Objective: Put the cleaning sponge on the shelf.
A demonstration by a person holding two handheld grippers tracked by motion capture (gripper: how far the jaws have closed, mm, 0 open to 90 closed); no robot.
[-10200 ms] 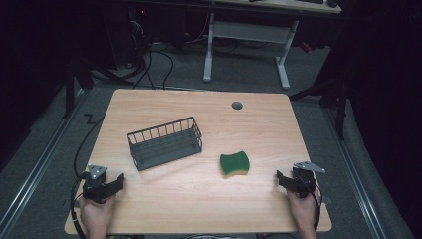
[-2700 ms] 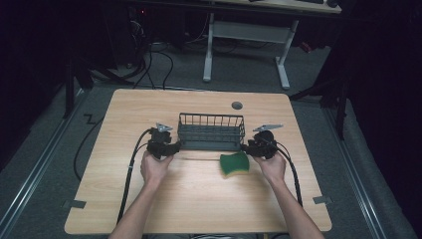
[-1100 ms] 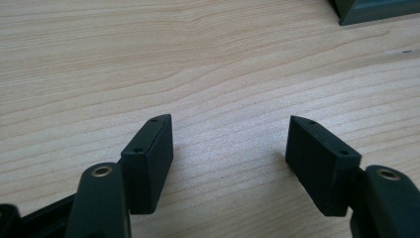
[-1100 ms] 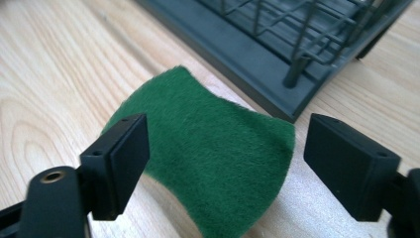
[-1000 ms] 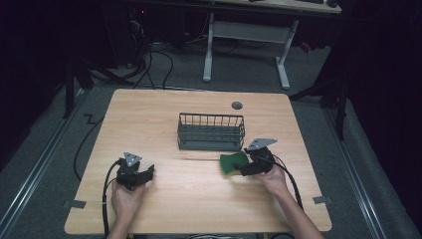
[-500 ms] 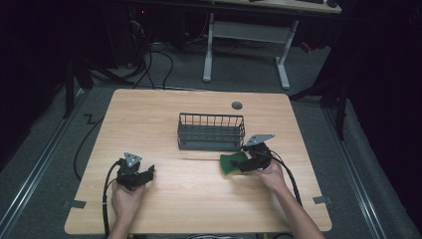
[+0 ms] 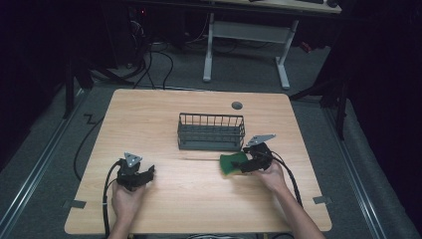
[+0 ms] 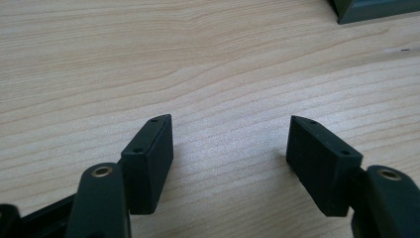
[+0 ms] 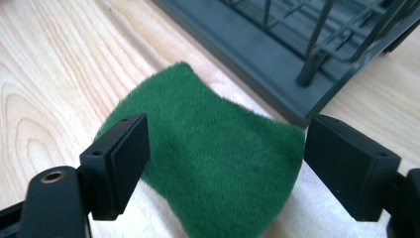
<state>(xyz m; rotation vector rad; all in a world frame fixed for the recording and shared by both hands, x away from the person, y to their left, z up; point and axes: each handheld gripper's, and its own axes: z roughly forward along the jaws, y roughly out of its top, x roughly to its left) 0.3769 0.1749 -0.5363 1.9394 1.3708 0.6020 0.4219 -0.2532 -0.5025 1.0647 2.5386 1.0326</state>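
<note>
Right claw (image 9: 225,163) gapes wide, straddling the green sponge (image 9: 208,153) at frame centre, seemingly to pinch it; left claw (image 8: 230,163) wide, idle over bare tabletop (image 8: 198,59), lower left in the high view.

1. The sponge (image 7: 232,163) (image 9: 213,158) is green with a fuzzy, felt-like top and a wavy outline, pinched in at the waist. It lies flat on the light wood bench (image 7: 199,209), just in front of the rack's right end, near it though the high view shows a thin strip of wood between them.

2. The rack (image 7: 211,131) (image 9: 277,54) is a dark grey wire basket, long and narrow, with upright bars along its sides and a solid base rim. It stands upright near the bench's middle, its long side facing the person, and it holds nothing visible.
</note>
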